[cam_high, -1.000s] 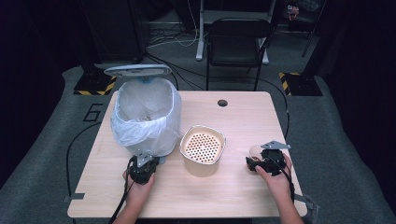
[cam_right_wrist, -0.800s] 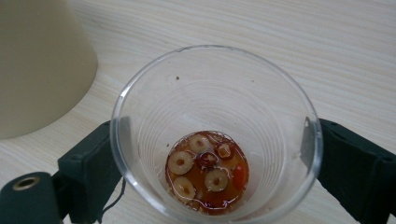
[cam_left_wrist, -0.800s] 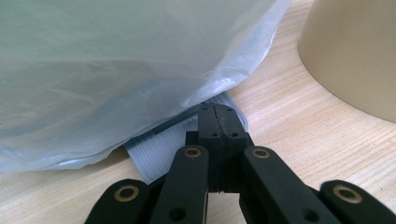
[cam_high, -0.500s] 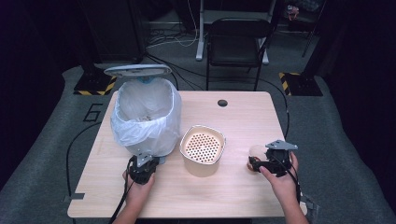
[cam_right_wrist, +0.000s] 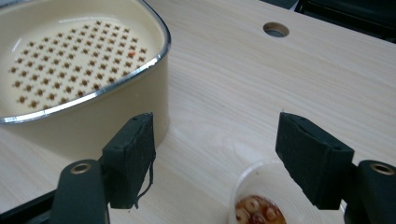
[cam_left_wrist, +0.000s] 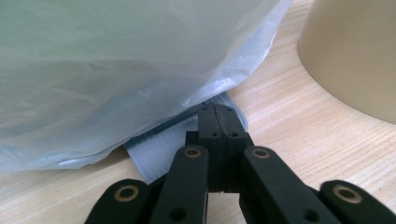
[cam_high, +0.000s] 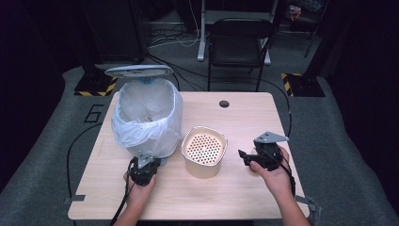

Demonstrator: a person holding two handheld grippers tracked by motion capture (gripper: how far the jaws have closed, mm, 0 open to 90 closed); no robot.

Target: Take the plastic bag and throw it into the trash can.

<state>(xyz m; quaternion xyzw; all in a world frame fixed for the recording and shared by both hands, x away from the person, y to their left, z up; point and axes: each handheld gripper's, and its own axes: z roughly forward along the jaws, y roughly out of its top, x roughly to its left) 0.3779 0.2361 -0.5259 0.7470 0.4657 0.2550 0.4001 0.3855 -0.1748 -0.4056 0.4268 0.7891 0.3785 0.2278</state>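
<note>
A bin lined with a white plastic bag (cam_high: 146, 117) stands at the table's left with its lid (cam_high: 139, 70) raised. My left gripper (cam_high: 144, 159) is shut, and its joined tips (cam_left_wrist: 218, 116) rest on the bin's grey ribbed pedal (cam_left_wrist: 163, 144) under the bag's hem. A cream pot with a perforated bottom (cam_high: 203, 150) sits mid-table. My right gripper (cam_high: 242, 157) hangs open to the pot's right, and its jaws have just been closing. A small white cup of brownish food (cam_right_wrist: 268, 203) lies below and between the jaws (cam_right_wrist: 219, 154), with the left pad clear of it.
The pot's wall (cam_right_wrist: 154, 107) is close to the right gripper's left jaw. A cable hole (cam_high: 224, 103) sits near the far edge of the wooden table (cam_high: 263, 117). A black chair (cam_high: 240, 42) stands behind the table, and cables trail from both grippers.
My right gripper has risen and shifted, and its jaws have narrowed. The cup that showed beside it is now hidden under it in the high view. The left gripper has not moved.
</note>
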